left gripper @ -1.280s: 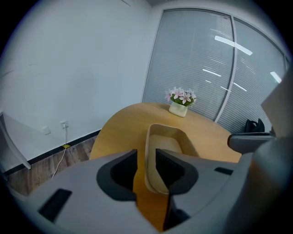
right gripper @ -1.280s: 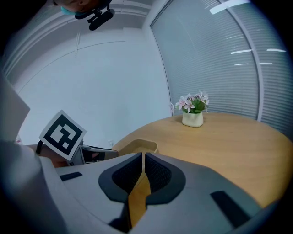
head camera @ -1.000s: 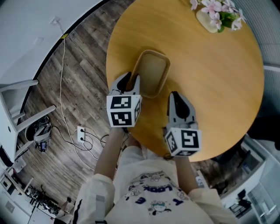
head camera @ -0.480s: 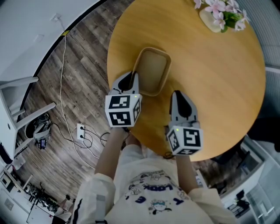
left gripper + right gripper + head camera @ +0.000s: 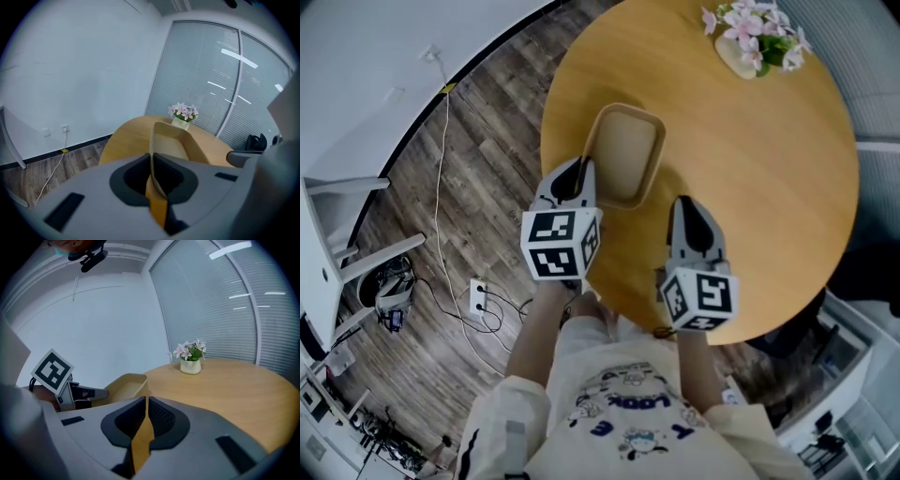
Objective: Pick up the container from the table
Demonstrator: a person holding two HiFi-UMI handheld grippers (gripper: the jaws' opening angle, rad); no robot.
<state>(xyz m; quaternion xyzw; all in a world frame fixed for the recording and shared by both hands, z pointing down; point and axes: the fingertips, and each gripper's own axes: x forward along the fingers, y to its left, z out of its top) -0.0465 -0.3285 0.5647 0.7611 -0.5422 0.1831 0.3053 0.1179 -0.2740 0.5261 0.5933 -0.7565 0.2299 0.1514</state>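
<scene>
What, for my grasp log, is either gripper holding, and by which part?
The left gripper is shut on the container, pinching its side wall at the rim. The right gripper is shut on nothing.

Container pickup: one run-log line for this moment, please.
left gripper: shut on container wall | right gripper: shut, empty, above table | flowers: far side, apart from container

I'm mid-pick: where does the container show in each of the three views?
Head view: container at centre, just ahead of the left gripper.
Left gripper view: container dead centre, its wall pinched between the fingers.
Right gripper view: container left of centre.
Shared landmark: the flower pot, beyond the container in all three.
</scene>
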